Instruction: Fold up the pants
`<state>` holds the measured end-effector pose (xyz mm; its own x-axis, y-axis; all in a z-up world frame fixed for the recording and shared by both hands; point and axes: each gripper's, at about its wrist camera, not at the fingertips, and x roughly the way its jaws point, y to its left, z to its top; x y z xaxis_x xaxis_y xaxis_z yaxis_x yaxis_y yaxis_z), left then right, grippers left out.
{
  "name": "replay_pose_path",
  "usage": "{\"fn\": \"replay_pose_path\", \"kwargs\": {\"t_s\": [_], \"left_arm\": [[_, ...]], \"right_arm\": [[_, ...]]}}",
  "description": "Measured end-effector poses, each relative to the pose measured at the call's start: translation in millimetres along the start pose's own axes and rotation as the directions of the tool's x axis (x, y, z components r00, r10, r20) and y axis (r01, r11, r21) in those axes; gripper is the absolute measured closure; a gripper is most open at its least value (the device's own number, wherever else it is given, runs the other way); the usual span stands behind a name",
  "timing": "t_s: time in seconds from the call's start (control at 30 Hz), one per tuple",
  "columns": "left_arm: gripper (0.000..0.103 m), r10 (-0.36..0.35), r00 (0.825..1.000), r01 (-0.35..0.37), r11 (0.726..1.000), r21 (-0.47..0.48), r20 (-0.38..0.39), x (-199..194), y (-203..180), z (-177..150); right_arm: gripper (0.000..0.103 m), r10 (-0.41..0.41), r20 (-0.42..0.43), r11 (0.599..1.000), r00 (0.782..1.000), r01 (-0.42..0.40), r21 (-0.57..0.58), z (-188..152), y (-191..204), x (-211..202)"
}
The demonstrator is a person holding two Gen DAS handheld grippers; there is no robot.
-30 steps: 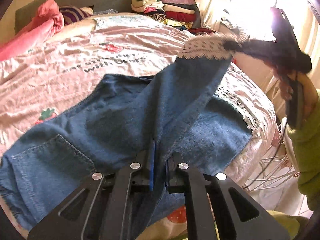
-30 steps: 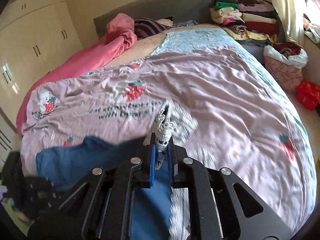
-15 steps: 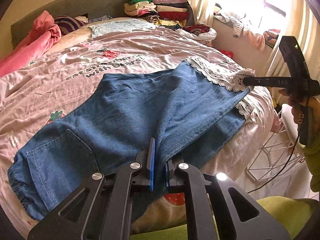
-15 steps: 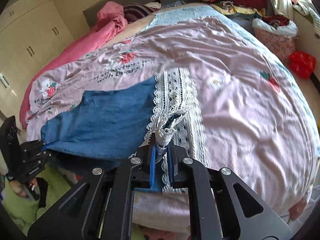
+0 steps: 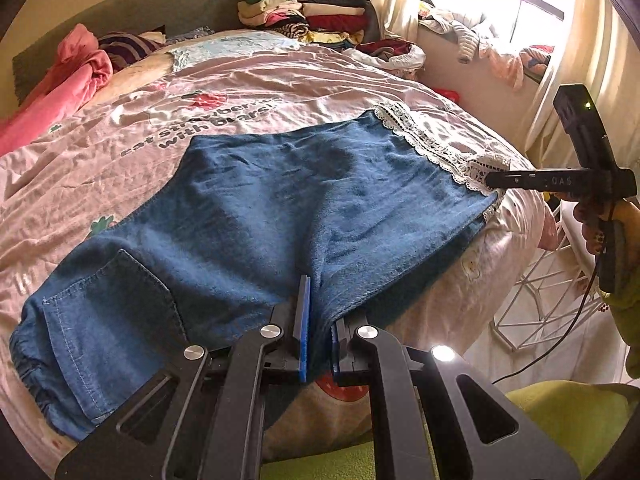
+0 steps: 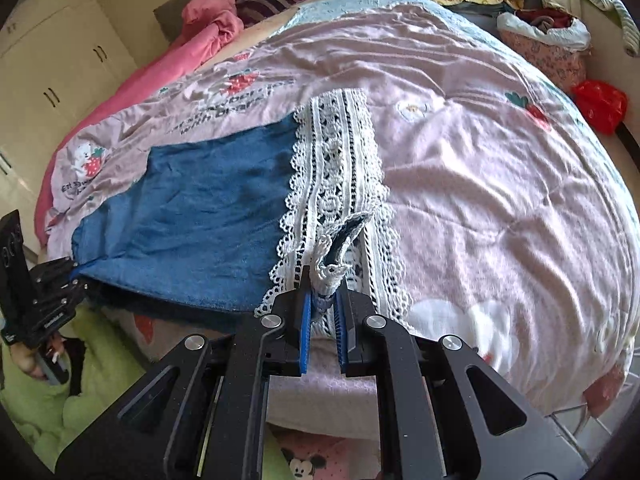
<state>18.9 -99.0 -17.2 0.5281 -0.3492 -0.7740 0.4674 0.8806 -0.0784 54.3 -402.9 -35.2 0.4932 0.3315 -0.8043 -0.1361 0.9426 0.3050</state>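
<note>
Denim pants [image 5: 280,216] folded leg over leg on the pink quilt [image 5: 280,80]

Soft blue denim, white lace cuffs. Long axis runs along the bed's near edge, waist left. Left gripper [image 5: 318,320] pinches the crotch fold, right gripper [image 6: 323,296] pinches the lace hem.

Pink bedspread [image 5: 280,80] printed in dark letters: "eat strawberries with bears". Right gripper's [image 5: 494,179] black body shows small lettering, seemingly "DAS". A Mickey Mouse face is printed on fabric [image 6: 308,462].

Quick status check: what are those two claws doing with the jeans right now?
Left claw shut on denim fold. Right claw shut on lace hem. Jeans lie folded leg over leg on bedspread. Nothing in the way.
</note>
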Motion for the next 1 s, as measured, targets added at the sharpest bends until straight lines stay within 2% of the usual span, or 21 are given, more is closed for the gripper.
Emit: {"fn": "replay_pose_path", "kwargs": {"t_s": [0.53,0.6,0.67,0.73,0.83,0.87,0.93,1.0], "left_arm": [[0.09,-0.029,0.997,0.029,1.0,0.001,-0.077,24,-4,-11],[0.087,-0.034,0.996,0.033,0.999,-0.004,-0.081,25,-3,-12],[0.073,-0.035,0.996,0.034,0.999,-0.007,-0.083,24,-3,-14],[0.061,-0.038,0.996,0.037,0.999,-0.009,-0.08,19,-3,-16],[0.052,-0.043,0.998,0.042,0.999,-0.027,-0.037,1,2,-20],[0.041,-0.035,0.999,0.034,0.998,-0.048,-0.023,-7,7,-21],[0.033,-0.019,0.999,0.022,0.996,-0.092,0.029,-27,21,-24],[0.033,0.014,0.996,0.0,0.987,-0.161,0.083,-48,43,-29]], "right_arm": [[0.098,-0.024,-0.064,1.0,0.998,0.025,0.012,-13,-13,15],[0.097,-0.03,-0.071,1.0,0.997,0.031,0.005,-13,-12,14],[0.095,-0.029,-0.075,1.0,0.997,0.029,0.004,-11,-12,10],[0.087,-0.044,-0.057,0.999,0.997,0.044,-0.001,-8,-12,2],[0.084,-0.08,0.0,0.997,0.997,0.08,-0.018,-2,-11,-14],[0.083,-0.084,0.017,0.996,0.996,0.084,-0.023,1,-10,-18],[0.08,-0.076,0.06,0.996,0.995,0.078,-0.037,7,-7,-26],[0.08,-0.061,0.085,0.996,0.995,0.067,-0.064,11,0,-27]]}}
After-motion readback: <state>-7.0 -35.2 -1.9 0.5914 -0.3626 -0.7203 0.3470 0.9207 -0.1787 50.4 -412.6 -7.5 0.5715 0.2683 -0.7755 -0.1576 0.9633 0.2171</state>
